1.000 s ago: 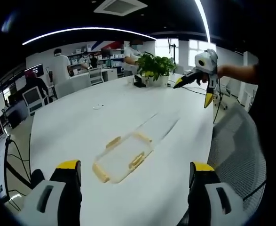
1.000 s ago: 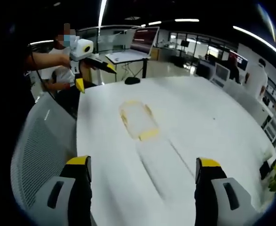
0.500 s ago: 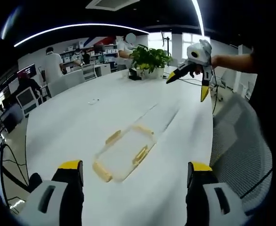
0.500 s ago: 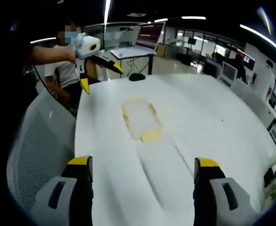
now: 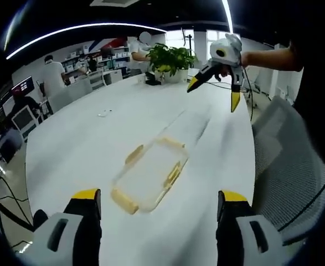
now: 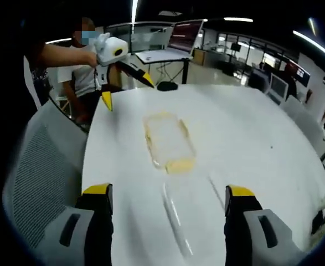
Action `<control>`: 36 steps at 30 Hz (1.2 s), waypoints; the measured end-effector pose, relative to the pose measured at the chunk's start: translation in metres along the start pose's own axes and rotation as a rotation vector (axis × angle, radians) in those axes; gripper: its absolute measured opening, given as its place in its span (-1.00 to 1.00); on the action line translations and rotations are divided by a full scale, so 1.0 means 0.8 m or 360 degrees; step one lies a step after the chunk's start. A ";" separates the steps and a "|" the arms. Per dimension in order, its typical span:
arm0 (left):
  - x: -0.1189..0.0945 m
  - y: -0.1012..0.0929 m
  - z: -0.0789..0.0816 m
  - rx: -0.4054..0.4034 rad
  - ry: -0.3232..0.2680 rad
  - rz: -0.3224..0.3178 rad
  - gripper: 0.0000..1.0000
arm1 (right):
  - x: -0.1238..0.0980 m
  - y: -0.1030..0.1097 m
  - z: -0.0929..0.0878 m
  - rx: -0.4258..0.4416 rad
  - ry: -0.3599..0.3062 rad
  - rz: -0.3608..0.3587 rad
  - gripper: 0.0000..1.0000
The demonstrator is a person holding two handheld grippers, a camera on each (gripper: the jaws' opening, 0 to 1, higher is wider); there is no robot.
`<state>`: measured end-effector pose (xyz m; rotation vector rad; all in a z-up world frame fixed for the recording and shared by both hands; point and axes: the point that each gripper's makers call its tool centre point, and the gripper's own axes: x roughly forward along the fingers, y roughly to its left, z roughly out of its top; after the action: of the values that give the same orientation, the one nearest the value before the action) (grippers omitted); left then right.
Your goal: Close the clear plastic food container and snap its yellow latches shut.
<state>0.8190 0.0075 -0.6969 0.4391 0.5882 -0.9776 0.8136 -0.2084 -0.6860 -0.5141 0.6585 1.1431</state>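
Observation:
A clear plastic food container [image 5: 150, 174] with yellow latches lies on the white table [image 5: 73, 144], just ahead of my left gripper [image 5: 159, 195], whose jaws stand open and empty. A clear lid [image 5: 198, 123] lies flat beyond it, toward the right gripper [image 5: 213, 93], which a hand holds open above the far table edge. In the right gripper view the container [image 6: 168, 139] sits mid-table with a yellow latch [image 6: 180, 164] on its near end. The lid [image 6: 185, 219] lies between the jaws of my open right gripper [image 6: 169, 191]. The left gripper [image 6: 128, 91] hovers open past the container.
A potted plant [image 5: 170, 58] stands at the table's far end, with a small item [image 5: 104, 113] on the table nearby. A grey mesh chair [image 5: 284, 166] [image 6: 40, 172] flanks the table edge. A black object [image 6: 166, 86] rests beyond the container. People sit at desks behind.
Both cameras have moved in toward the container, which now looks larger and nearer in each view. The container and lid lie where they were. Both grippers stay open.

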 end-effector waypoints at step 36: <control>0.039 0.052 -0.035 0.0255 0.0238 -0.0210 0.14 | 0.086 -0.017 0.027 -0.0100 0.0175 0.0153 0.30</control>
<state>0.8612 0.0248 -0.7352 0.6262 0.6829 -1.1296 0.8493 -0.1534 -0.7191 -0.6072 0.7505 1.2351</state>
